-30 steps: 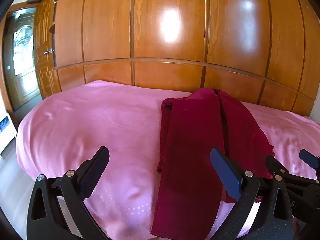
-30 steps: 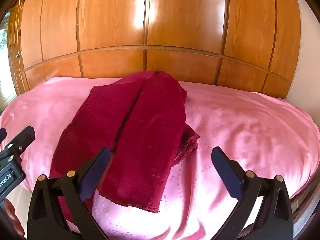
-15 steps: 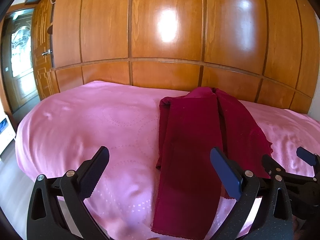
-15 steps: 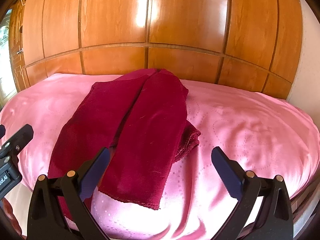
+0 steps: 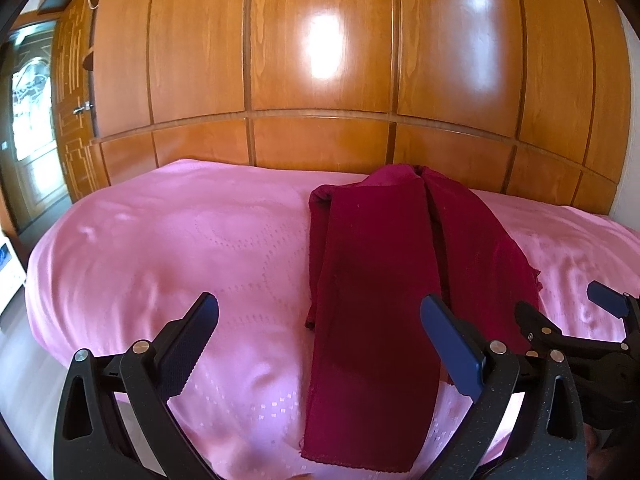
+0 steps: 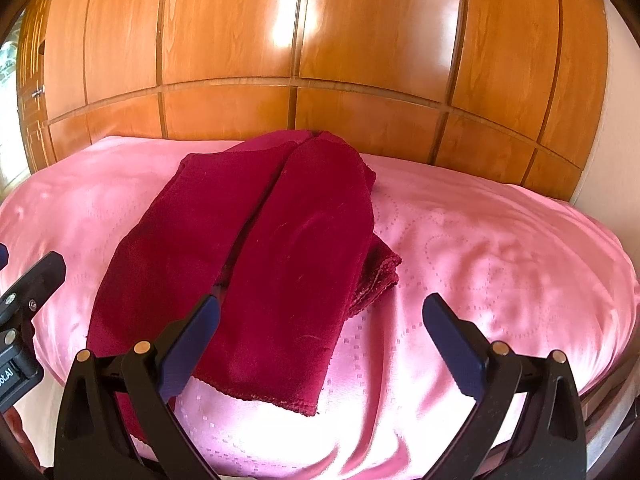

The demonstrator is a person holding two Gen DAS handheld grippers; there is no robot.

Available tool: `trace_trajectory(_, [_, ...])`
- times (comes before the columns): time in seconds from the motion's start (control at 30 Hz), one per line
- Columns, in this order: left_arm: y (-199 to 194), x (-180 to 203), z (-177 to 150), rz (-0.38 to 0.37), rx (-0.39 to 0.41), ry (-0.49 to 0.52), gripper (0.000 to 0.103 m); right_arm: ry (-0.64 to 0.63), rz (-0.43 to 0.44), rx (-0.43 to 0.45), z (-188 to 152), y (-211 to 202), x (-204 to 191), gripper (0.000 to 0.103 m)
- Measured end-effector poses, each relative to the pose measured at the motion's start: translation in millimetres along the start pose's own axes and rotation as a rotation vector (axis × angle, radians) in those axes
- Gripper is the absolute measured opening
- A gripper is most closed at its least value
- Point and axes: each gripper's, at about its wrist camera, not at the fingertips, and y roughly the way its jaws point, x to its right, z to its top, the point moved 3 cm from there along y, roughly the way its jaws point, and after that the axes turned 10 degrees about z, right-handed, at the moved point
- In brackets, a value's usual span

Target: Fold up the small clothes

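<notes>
Two grippers, both with fingers spread wide and nothing between them.

Left wrist view: left gripper (image 5: 320,340) hovers over the near edge of the bed, jaws apart, empty. The dark red garment (image 5: 372,280) lies flat on the pink bedspread (image 5: 180,240), right of centre in this view, running from the near edge back toward the wooden panelled wall (image 5: 320,60). It is folded lengthwise into two long strips side by side; the near hem lies close to the bed's front edge. The right finger's tip overlaps the cloth in the view; contact cannot be told. The right gripper (image 5: 568,316) shows at the far right, over the garment's right border, also spread. A door (image 5: 36,128) stands at the far left.

Right wrist view: right gripper (image 6: 320,340), jaws wide apart, empty. Garment (image 6: 288,248) lies left of centre, a bunched fold sticking out at its right side. Bedspread (image 6: 500,260) bare to the right. Part of the left gripper (image 6: 28,292) shows at the left edge.
</notes>
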Motion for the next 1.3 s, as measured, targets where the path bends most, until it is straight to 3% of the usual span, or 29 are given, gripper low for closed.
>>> trace_trajectory(0.9, [-3, -10, -8, -0.040, 0.002, 0.000, 0.100, -0.053, 0.006, 0.007, -4, -7, -21, 0.101])
trace_trajectory(1.17, [3, -7, -17, -0.113, -0.031, 0.041, 0.100, -0.042, 0.013, -0.020, -6, 1, -14, 0.101])
trace_trajectory(1.3, [9, 4, -24, -0.228, -0.069, 0.093, 0.100, 0.019, 0.079, -0.038, -8, 5, 4, 0.101])
